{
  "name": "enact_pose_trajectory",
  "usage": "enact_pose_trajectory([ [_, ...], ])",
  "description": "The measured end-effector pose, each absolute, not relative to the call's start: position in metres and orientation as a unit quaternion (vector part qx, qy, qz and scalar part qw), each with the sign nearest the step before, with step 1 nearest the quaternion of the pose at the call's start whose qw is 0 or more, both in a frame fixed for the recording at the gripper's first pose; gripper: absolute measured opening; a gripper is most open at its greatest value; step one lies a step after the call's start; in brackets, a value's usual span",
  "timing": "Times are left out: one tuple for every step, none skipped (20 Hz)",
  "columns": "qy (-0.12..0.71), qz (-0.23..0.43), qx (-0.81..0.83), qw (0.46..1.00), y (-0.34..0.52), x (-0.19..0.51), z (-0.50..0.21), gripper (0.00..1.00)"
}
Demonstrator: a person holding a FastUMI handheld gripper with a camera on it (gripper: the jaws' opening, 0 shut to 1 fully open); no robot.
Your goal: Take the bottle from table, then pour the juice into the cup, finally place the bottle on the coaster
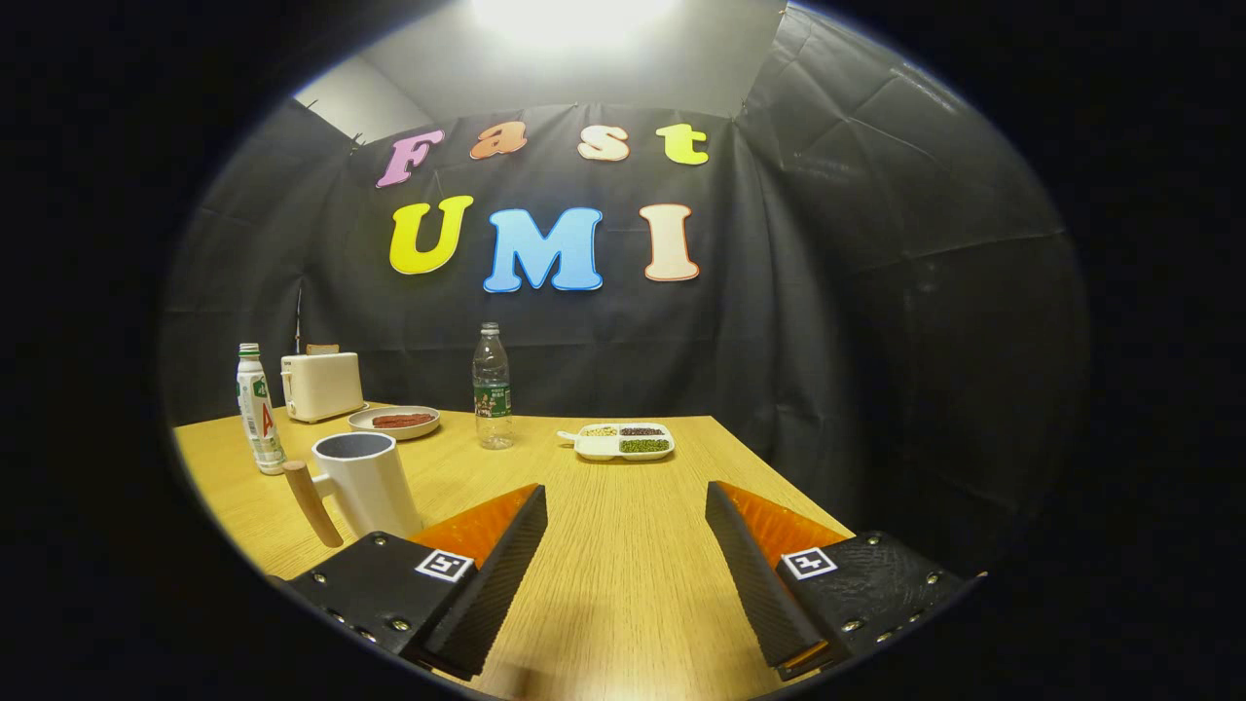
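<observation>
Beyond spread tool (empty): bottle

A light wooden table with a visible grain stands in a booth walled with black cloth. At the table's far corner sits a cream-coloured toaster, with a slice of toast poking out of its top. Just beside the toaster lies a shallow beige plate holding a reddish-brown strip of food. Farther along the back of the table rests a white rectangular divided tray, with a small handle at one end. Its compartments hold different beans or grains: pale, dark and green. A bright ceiling light glows above the wall.
</observation>
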State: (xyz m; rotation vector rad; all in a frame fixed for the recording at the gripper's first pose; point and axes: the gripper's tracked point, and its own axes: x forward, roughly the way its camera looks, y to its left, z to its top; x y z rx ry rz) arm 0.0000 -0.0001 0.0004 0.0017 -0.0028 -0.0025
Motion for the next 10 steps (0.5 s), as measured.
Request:
enact_pose_trajectory([
  [-0.002, -0.001, 0.000, 1.000, 0.000, -0.001, 0.001, 0.99],
  [-0.003, -0.002, 0.002, 1.000, -0.001, 0.000, 0.001, 0.99],
  [-0.004, -0.002, 0.004, 1.000, 0.000, 0.000, 0.002, 0.99],
  [-0.002, -0.002, 0.002, 1.000, 0.000, 0.001, 0.000, 0.99],
  [-0.001, -0.001, 0.000, 1.000, 0.000, 0.000, 0.000, 0.99],
  [-0.003, -0.002, 0.002, 1.000, -0.001, 0.002, 0.002, 0.99],
  [-0.004, -0.002, 0.003, 1.000, 0.000, 0.004, 0.003, 0.99],
  [-0.004, -0.002, 0.001, 1.000, 0.000, 0.007, -0.001, 0.99],
  [-0.002, -0.002, -0.001, 1.000, -0.001, 0.014, -0.001, 0.99],
  [0.001, -0.001, 0.001, 1.000, -0.002, 0.027, 0.000, 0.99],
])
